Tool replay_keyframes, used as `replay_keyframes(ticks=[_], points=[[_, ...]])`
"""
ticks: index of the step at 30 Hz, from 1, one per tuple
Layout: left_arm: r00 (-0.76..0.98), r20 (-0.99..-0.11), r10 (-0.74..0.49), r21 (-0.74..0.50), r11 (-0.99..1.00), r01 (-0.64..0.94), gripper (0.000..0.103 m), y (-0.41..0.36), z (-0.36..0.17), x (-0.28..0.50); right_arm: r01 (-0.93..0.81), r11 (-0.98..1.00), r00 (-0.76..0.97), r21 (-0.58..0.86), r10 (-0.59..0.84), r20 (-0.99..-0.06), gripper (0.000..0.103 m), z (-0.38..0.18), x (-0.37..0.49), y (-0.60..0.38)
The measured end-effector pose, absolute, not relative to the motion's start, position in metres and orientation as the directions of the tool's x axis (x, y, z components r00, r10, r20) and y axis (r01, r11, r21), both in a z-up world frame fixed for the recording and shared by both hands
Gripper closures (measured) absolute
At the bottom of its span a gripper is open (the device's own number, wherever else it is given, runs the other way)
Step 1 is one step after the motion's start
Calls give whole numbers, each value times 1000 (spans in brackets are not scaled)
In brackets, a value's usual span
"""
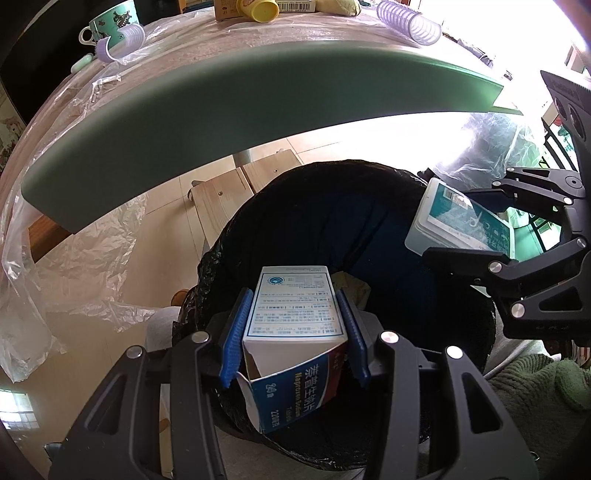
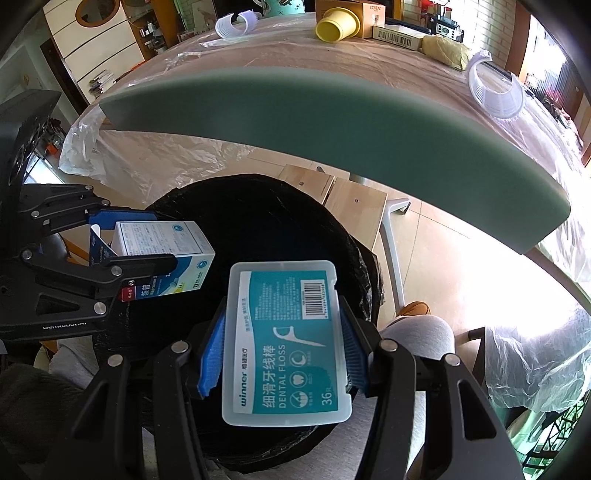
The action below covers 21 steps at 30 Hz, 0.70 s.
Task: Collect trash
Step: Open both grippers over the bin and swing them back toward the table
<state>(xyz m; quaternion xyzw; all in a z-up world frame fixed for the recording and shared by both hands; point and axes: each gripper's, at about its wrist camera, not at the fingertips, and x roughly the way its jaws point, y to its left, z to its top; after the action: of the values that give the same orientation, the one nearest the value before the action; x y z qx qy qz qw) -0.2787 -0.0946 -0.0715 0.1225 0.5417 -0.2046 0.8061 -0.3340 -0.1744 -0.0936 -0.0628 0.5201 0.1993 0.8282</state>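
My left gripper (image 1: 295,336) is shut on a white and blue medicine box (image 1: 295,314) with an open flap, held over the mouth of a bin lined with a black bag (image 1: 258,206). My right gripper (image 2: 284,350) is shut on a clear plastic dental floss case (image 2: 284,339) with a teal label, also held over the black bin (image 2: 258,210). The floss case (image 1: 458,221) and right gripper show at the right of the left wrist view. The medicine box (image 2: 162,243) and left gripper show at the left of the right wrist view. Some paper lies inside the bin.
A green-edged table (image 1: 221,103) covered with clear plastic sheet stands just beyond the bin. On it are a yellow cup (image 2: 336,26), cardboard boxes (image 2: 369,14), a mug (image 1: 110,26) and clear ribbed plastic pieces (image 2: 495,92). Wooden stools (image 2: 343,195) stand under it.
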Motion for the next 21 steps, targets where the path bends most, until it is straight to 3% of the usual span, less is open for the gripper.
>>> replay_keyframes(ticks=[3,4,6,13,15,16,17,18,21], points=[[331,-919,-215,-38,883,468,52,-94,-70,-278,-400,910,378,110,273,-885,49,-94,-335,-175],[335,-914,-229,-52,884,464,47,-93,-68,-278,-396,911,383,114,277,-881,47,-94,-335,-177],[342,-903,-258,-85,890,448,27,-88,-63,-277,-381,916,398,124,283,-873,34,-91,-336,-181],[387,-871,-303,-109,887,449,26,-78,-25,-285,-383,919,497,96,293,-817,30,-49,-351,-196],[442,-835,-328,-100,881,463,26,-76,5,-290,-393,917,568,63,296,-768,28,-21,-361,-201],[490,-804,-336,-87,882,464,26,-73,25,-293,-392,919,626,32,292,-723,23,1,-366,-204],[528,-778,-342,-75,884,461,20,-72,40,-294,-381,925,689,-1,283,-667,14,21,-369,-209],[595,-722,-353,-61,889,453,3,-68,63,-295,-370,929,725,-17,277,-631,8,33,-370,-213],[756,-552,-350,-43,918,393,1,-62,102,-292,-297,955,861,-14,261,-437,4,74,-368,-230]])
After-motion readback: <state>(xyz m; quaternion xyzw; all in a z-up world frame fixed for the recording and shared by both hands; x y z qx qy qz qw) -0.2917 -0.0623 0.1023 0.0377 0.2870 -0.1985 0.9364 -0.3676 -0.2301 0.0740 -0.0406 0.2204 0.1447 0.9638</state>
